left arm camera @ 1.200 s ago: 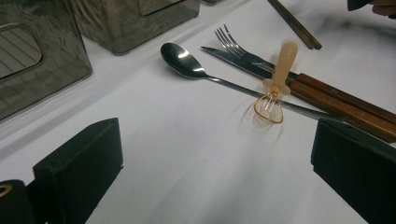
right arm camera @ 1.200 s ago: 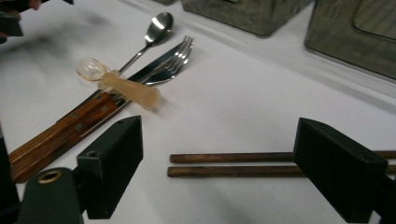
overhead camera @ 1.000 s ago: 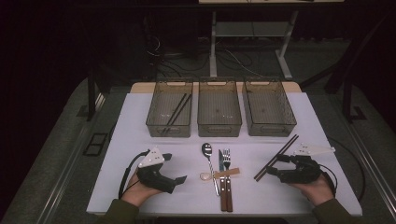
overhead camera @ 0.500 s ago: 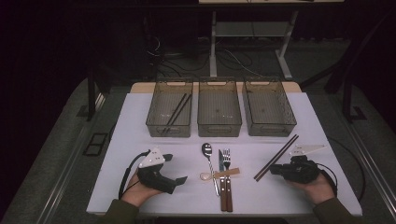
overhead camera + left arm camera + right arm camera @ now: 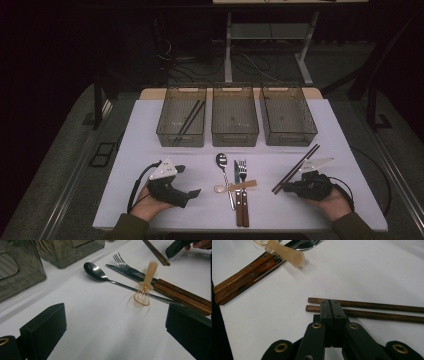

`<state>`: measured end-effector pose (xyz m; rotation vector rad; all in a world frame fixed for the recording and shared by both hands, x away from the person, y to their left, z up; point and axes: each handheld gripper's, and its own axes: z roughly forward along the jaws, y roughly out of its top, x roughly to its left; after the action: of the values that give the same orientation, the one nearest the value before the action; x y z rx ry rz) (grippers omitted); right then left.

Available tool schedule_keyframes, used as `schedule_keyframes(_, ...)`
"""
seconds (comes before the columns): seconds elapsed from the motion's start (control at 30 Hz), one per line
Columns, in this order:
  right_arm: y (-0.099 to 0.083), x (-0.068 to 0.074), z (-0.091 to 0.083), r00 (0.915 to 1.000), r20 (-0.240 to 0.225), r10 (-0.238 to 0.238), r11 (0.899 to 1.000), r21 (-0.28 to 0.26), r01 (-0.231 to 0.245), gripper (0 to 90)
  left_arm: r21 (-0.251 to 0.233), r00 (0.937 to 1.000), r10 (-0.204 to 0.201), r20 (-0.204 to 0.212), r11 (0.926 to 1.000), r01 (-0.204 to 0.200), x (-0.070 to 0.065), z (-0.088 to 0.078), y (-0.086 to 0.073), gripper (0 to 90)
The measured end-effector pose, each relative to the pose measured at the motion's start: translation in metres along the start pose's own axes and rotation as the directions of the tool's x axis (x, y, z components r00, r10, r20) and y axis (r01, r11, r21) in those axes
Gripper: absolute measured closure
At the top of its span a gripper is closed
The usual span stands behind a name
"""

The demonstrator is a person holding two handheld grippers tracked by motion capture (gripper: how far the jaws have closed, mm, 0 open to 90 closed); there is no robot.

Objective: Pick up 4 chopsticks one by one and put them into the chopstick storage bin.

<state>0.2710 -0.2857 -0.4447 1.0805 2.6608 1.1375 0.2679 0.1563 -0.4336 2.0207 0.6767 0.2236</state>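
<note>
Where the two dark wooden chopsticks (image 5: 372, 310) lie side by side on the white tabletop (image 5: 150, 130), near its right edge and slanting toward the right-hand bin (image 5: 287, 117), we see our right tool (image 5: 287, 188) at their near ends. Its jaws have just been closing and now stand pressed flat together with nothing between them; in the right gripper view the tips lie over the nearer stick's end, though we cannot tell whether they touch it. The sticks are slim, round and brown, with a fine grain. To their left lies a cluster of cutlery: a knife (image 5: 237, 192) and a fork (image 5: 243, 190) with riveted reddish wooden handles and steel heads, a polished steel spoon (image 5: 225, 175) with an oval bowl, and a small translucent amber plastic spoon (image 5: 235, 187) laid across them. Its thick tubular handle bears faint raised lettering too small for us to read. Our left tool (image 5: 187, 180) rests well apart on the left side, jaws spread wide and empty, its blocky black pads matte; a grey three-cornered plate sits on top. Beyond the cutlery stand three smoky transparent plastic bins in a row, rectangular with cut-out handles; the left bin (image 5: 181, 120) holds another dark chopstick pair (image 5: 189, 120), and the middle bin (image 5: 235, 117) has a ribbed floor.
</note>
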Motion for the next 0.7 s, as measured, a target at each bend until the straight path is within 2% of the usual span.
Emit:
schedule_keyframes(0.3, 0.0026, 0.0029, 0.0047, 0.9996, -0.009, -0.025, 1.0, 0.014, 0.025, 89.7, 0.002, 1.0, -0.002, 0.0, 1.0, 0.002, -0.0003, 0.0006, 0.0, 2.1)
schedule_keyframes(0.7, 0.0063, 0.0035, 0.0097, 0.9993, -0.015, -0.035, 0.999, 0.023, 0.035, 89.7, 0.003, 1.0, -0.004, 0.0, 1.0, 0.004, -0.0005, 0.0005, 0.0002, 2.1)
